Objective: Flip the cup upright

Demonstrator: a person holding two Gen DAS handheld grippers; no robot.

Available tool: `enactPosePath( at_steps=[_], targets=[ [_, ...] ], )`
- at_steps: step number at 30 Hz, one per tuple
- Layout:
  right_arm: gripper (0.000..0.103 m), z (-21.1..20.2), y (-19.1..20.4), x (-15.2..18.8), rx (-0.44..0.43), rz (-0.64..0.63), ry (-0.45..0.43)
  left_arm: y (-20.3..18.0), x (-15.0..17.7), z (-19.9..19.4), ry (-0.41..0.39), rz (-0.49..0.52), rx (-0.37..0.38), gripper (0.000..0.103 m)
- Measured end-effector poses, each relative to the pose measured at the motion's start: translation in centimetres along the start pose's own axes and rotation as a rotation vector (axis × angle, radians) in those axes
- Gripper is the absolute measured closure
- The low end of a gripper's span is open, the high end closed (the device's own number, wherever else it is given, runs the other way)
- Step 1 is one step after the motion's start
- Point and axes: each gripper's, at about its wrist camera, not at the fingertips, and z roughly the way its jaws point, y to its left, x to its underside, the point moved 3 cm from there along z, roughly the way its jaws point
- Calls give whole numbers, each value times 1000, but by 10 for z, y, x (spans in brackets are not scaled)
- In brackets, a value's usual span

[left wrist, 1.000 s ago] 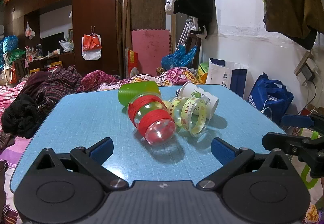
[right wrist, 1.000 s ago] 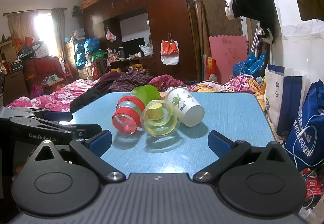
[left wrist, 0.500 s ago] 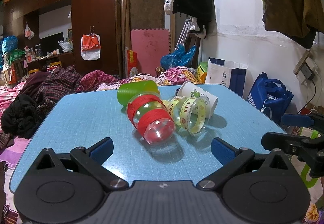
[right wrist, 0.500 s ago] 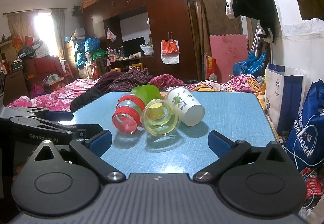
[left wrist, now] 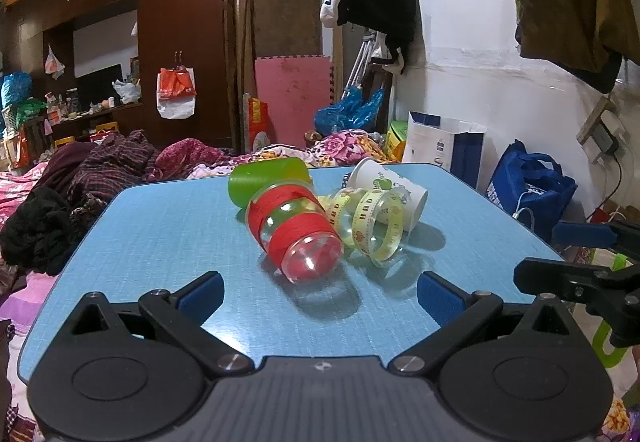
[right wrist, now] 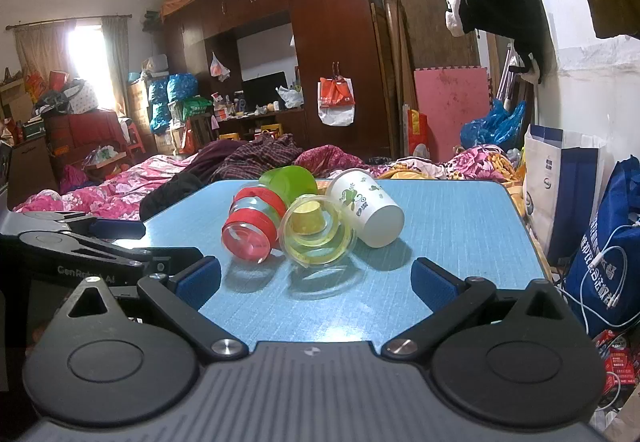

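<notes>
We hold our left tongs (left wrist: 320, 292) wide open, with nothing between the blue pads (left wrist: 200, 292), just above the near edge of the blue tabletop (left wrist: 160, 226). Our right tongs (right wrist: 316, 282) are spread wide too and grip nothing. Ahead of both, four cups lie on their sides in one cluster, touching: a clear cup with red bands (left wrist: 294, 230), a clear cup with yellow tape (left wrist: 370, 224), a white paper cup (left wrist: 386, 186) and a green cup (left wrist: 266, 178) behind them. Beyond the tabletop we see a bed (right wrist: 120, 190) with clothes.
</notes>
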Motion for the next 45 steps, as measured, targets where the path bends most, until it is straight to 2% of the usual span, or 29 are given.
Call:
enactPosePath(
  at_steps=[30, 34, 39, 41, 43, 45],
  targets=[
    [1, 0, 0, 0, 0, 1, 2, 5, -1, 1, -11, -22, 7, 0],
    [1, 4, -1, 3, 0, 6, 10, 19, -5, 7, -29, -42, 93, 0],
    [1, 10, -1, 5, -5, 14, 32, 55, -30, 30, -50, 19, 135, 0],
    [1, 16, 0, 4, -6, 13, 48, 74, -44, 43, -57, 78, 133, 0],
    [1, 23, 0, 2, -6, 14, 65, 91, -55, 61, -33, 127, 132, 0],
    [1, 31, -1, -4, -16, 33, 80, 109, -65, 80, 23, 177, 136, 0]
  ],
)
